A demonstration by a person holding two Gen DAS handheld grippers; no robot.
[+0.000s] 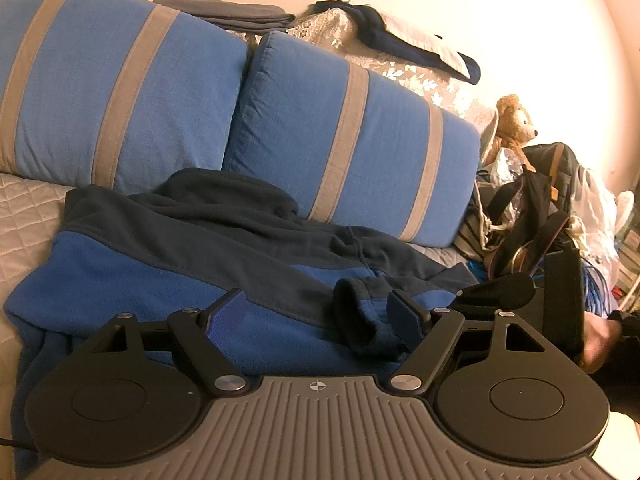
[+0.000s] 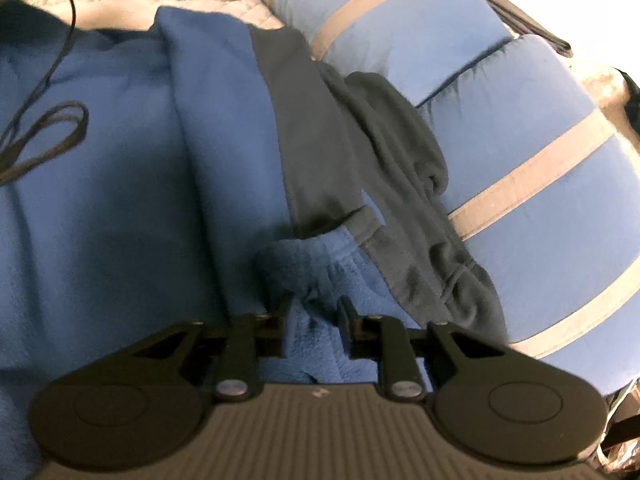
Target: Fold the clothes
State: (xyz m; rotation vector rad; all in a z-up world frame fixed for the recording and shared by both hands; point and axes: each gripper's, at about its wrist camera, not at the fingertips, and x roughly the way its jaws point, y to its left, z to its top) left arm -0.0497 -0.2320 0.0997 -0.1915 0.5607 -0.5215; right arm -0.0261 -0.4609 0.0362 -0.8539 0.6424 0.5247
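Right now a blue and navy fleece (image 1: 168, 256) lies rumpled on the sofa (image 1: 24, 216), its dark top edge up against two blue striped cushions (image 1: 352, 140). Over its near side the left gripper (image 1: 316, 314) hovers with its fingers wide apart and nothing between them, a dark cuff (image 1: 360, 320) lying just past the right one. Beside it the right gripper (image 2: 314, 312) points down into the fleece, its fingers drawn close on a bunched blue fold (image 2: 296, 264), though blur hides whether they pinch it.
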